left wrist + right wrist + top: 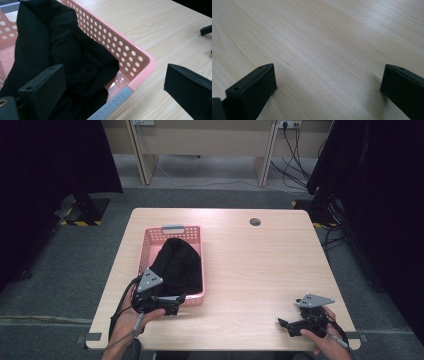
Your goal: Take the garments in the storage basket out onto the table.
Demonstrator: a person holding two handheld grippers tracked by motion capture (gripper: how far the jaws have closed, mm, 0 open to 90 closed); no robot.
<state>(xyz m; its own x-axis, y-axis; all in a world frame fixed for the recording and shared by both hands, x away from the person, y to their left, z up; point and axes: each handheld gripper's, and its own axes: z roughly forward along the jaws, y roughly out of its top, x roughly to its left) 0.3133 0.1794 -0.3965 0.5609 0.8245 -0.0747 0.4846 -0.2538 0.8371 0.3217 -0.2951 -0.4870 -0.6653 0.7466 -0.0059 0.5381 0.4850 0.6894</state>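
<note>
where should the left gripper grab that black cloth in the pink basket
Probably the raised fold of the black cloth beside the near corner of the pink basket, coming down from above. There the fabric heaps above the rim, so the open left gripper could pinch it without catching the perforated wall.

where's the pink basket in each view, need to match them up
High view: the pink basket sits left of centre on the table, black cloth inside, left gripper at its near end.
Left gripper view: its perforated wall and near corner run down the middle, between the open jaws.
Right gripper view: not in it; bare table between open jaws.
Shared landmark: the light wood tabletop.
</note>
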